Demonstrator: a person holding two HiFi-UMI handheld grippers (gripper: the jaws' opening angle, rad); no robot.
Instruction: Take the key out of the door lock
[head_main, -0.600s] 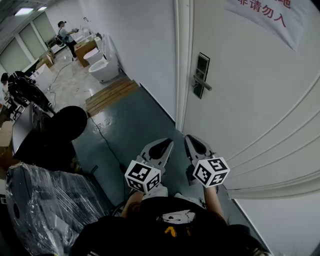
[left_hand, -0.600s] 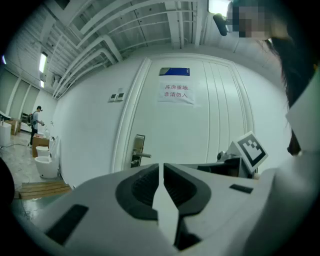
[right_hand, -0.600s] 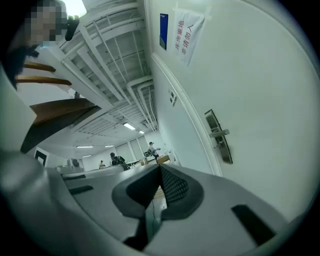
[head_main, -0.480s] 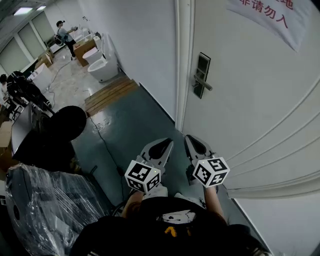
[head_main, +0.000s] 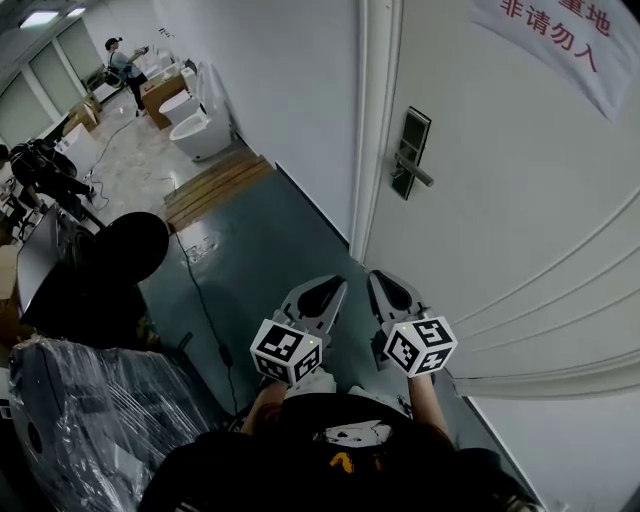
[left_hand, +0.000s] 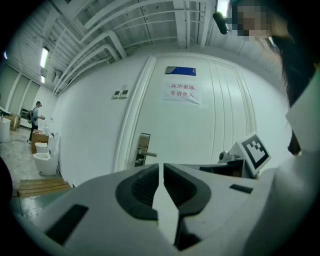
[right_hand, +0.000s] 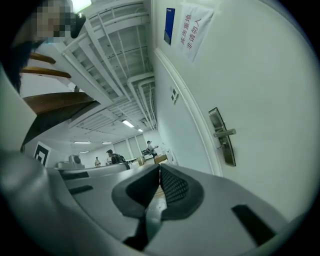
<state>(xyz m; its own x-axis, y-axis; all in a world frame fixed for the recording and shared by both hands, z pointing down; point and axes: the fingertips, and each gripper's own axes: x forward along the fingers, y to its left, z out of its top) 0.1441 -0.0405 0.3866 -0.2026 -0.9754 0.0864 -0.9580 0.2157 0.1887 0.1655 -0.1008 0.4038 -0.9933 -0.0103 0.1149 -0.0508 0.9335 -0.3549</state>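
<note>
Left gripper (left_hand: 161, 165) and right gripper (right_hand: 159, 167) both fully closed, empty, well apart from door lock (head_main: 411, 150).

A big open workshop hall, part store and part work floor.
Bare ceiling pipes (right_hand: 145, 95) and strip lights (right_hand: 127, 123) hang over a grey floor (head_main: 270, 250). White toilets (head_main: 200, 135) stand loose beside a wooden pallet (head_main: 215, 185) and cardboard boxes (head_main: 160, 95). A person (head_main: 125, 70) works far off. A white door (head_main: 520, 200) carries a door lock (head_main: 410, 150) and a red-lettered paper sign (head_main: 550, 40).
</note>
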